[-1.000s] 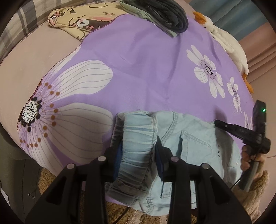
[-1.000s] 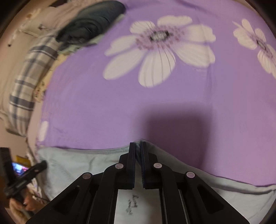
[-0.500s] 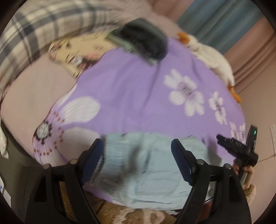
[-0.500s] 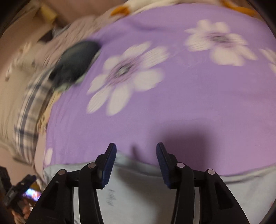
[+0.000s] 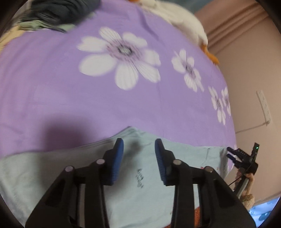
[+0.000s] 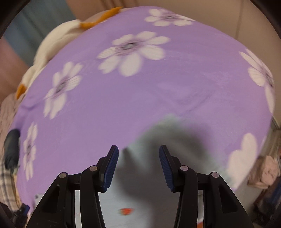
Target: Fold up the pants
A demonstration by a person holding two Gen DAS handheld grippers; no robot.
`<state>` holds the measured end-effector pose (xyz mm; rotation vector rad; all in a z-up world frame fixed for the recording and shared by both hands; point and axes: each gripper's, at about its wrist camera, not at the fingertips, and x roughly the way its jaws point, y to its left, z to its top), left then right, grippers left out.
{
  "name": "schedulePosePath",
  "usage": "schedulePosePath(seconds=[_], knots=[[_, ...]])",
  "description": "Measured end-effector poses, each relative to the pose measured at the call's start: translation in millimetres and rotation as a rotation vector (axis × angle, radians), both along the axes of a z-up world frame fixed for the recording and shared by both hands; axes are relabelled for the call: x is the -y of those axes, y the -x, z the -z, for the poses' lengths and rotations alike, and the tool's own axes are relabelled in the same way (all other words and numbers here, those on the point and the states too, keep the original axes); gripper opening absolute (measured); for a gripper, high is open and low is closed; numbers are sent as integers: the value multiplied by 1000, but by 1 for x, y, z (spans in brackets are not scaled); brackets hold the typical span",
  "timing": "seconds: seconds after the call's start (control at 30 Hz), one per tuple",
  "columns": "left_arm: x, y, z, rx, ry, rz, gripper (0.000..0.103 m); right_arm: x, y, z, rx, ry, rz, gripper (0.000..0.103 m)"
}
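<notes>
Pale blue denim pants (image 5: pixel 140 175) lie flat on the near edge of a purple flowered bedspread (image 5: pixel 87 98). My left gripper (image 5: pixel 139 150) is open and empty, just above the pants, with its blue pads apart. The right gripper also shows at the far right of the left wrist view (image 5: pixel 231 154), off the pants' right end. In the right wrist view my right gripper (image 6: pixel 138 156) is open and empty over the pants (image 6: pixel 140 193), whose far edge bulges up ahead of the fingers. The view is blurred.
Dark folded clothes (image 5: pixel 61 12) lie at the far left of the bed. A white plush duck (image 5: pixel 180 19) lies along the far edge, also in the right wrist view (image 6: pixel 52 43). A pink wall (image 5: pixel 254 70) stands to the right.
Both grippers let go of the pants and opened. Both then swung to the right along the bed. The left one now hovers over the flat middle instead of the waistband.
</notes>
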<state>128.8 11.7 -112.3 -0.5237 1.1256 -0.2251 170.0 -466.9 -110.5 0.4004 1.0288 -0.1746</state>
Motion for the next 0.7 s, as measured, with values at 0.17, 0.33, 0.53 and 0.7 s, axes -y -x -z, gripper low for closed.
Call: schedulePosePath(seconds=[0.17,0.33,0.53,0.7], knots=[[18,-18,30,-67,-83,23,34,20,-7,3,10,-16,37,47],[16,-22,33,-67,-79,19,34,24,-25,11,8,-15,28,47],[9,-19,37,-72,-36,3,34,21,-21,18,1,47,32,21],[15,-21,36,-69,-63,6,34,26,-16,2,74,51,65,19]])
